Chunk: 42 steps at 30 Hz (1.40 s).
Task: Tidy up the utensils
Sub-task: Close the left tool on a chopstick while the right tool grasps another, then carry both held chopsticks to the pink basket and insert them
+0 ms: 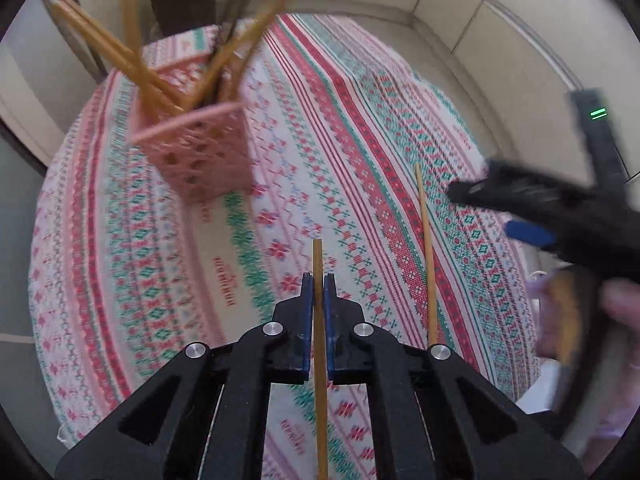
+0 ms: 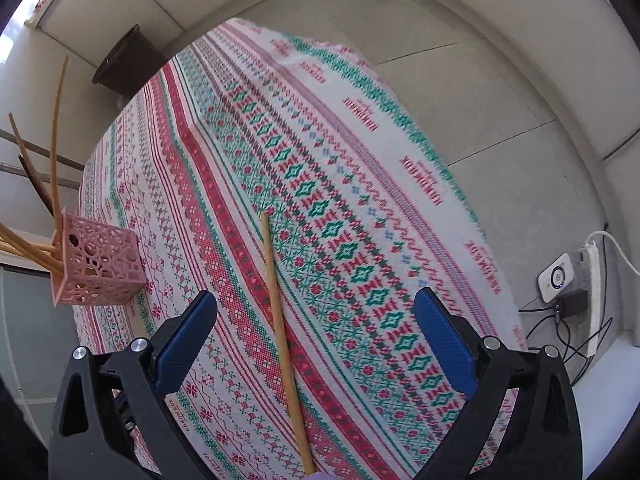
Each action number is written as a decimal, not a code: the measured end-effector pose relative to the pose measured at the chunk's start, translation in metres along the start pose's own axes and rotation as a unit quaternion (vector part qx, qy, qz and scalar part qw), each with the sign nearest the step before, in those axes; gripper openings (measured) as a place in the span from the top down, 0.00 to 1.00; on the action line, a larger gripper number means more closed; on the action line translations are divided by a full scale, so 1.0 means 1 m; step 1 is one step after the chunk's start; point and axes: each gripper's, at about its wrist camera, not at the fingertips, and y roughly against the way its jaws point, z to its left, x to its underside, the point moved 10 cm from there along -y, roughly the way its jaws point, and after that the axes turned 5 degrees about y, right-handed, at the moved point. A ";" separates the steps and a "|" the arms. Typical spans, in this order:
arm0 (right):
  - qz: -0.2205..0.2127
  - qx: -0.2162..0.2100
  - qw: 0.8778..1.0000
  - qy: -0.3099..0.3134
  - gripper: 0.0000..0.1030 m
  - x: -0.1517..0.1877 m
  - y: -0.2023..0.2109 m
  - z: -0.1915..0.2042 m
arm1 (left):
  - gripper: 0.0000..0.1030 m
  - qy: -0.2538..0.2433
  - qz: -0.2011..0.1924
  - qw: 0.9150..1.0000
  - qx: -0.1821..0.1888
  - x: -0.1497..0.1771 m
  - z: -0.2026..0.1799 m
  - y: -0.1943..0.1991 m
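While the left tongs (image 1: 318, 280) clench one chopstick (image 1: 319, 320) above the table (image 1: 120, 280), the right tongs (image 2: 316, 320) gape wide over the last chopstick (image 2: 280, 320), lying lengthwise between their jaws; the pink basket (image 2: 100, 268) stands far left.

You have two loose chopsticks outside the holder: one chopstick (image 1: 319, 320) pinched between the left gripper's pads at six o'clock in the left wrist view, and a second chopstick (image 2: 282, 340) lying on the one patterned tablecloth (image 2: 340, 200). One pink lattice holder (image 1: 196, 152) stands at ten o'clock, holding several chopsticks (image 1: 132, 60), too blurred to count exactly.
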 end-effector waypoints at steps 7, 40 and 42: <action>-0.005 0.048 0.998 0.048 0.21 0.004 -0.029 0.031 | 0.96 0.014 -0.061 0.998 -0.004 -0.012 0.038 0.055; -0.210 -0.091 0.951 0.208 0.94 0.043 0.157 0.109 | 0.96 0.016 -0.182 0.982 -0.043 -0.017 0.070 0.146; -0.213 -0.099 0.948 0.217 0.94 0.051 0.167 0.112 | 0.96 0.021 -0.188 0.981 -0.045 -0.015 0.073 0.152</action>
